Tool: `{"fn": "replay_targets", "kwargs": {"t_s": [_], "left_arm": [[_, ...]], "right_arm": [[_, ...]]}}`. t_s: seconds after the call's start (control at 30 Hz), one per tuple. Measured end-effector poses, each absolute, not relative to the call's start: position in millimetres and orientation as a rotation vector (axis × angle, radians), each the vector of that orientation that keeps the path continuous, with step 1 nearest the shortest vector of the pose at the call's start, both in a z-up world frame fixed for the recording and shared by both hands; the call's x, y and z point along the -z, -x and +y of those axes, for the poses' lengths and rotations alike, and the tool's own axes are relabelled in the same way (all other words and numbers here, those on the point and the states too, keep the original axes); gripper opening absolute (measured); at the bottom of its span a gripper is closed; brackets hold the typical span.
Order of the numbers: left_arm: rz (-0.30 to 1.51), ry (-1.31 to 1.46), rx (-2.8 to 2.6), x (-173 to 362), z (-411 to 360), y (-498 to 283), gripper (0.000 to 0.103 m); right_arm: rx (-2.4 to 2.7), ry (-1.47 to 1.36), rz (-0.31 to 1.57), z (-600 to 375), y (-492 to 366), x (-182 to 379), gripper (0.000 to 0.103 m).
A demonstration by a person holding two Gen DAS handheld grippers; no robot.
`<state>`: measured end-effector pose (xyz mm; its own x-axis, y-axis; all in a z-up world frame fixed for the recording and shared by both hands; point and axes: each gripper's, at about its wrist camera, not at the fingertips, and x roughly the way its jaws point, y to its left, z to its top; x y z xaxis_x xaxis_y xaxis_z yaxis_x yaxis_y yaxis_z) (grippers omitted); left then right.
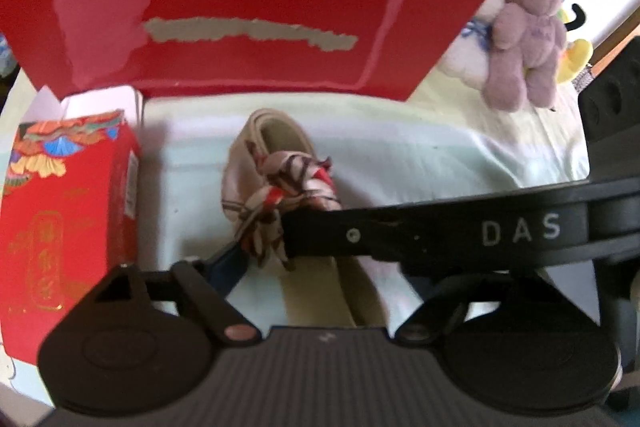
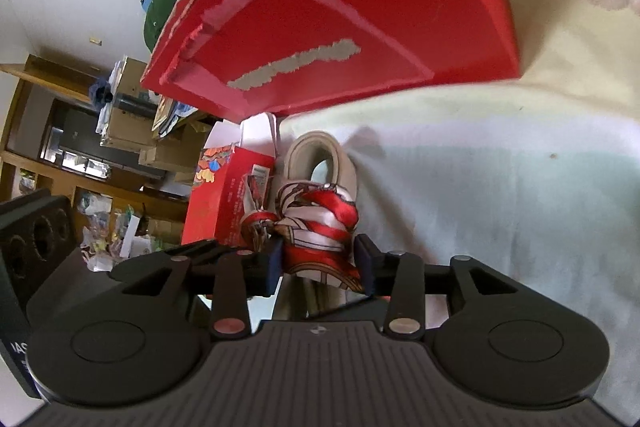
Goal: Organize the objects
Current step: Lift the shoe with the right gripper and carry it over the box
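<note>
A beige strap [image 1: 280, 131] lies looped on a pale sheet [image 1: 440, 155], with a red, white and brown silk scarf [image 1: 296, 183] knotted around it. My left gripper [image 1: 320, 263] hangs over the strap with its jaws wide. Its left blue pad [image 1: 230, 259] is beside the scarf's tail, and its right finger is hidden behind the right gripper's black arm [image 1: 440, 235]. My right gripper [image 2: 318, 261] straddles the scarf knot [image 2: 320, 223]. The jaws stand apart and the puffy scarf fills the gap, unsqueezed.
A large red box [image 1: 248, 15] with a torn label stands just behind the strap. A small red patterned carton [image 1: 68, 211] sits at its left. A purple plush bear [image 1: 524, 31] and other soft toys lie to the right. Cluttered shelves [image 2: 80, 147] stand beyond the bed.
</note>
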<state>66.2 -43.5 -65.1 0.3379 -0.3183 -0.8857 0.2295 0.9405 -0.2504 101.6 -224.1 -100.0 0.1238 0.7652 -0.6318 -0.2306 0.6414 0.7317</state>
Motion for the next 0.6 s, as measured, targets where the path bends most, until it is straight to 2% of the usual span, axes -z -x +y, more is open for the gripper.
{"fn": "replay_targets", "kwargs": {"t_s": [0.1,0.27,0.6], "left_arm": [[1.167,0.039,0.372,65,-50,-65,0.072],[1.148,-0.046,0.412,56,-63,-61,0.068],[1.069,-0.15,0.657,23,-109,-59,0.068]], "right_arm": [[-0.795,-0.499,1.244,-221,-100,99,0.035],[-0.785,-0.48,1.249,-229,-98,94,0.032],[-0.63,-0.527,1.139,-288,-77,62,0.03]]}}
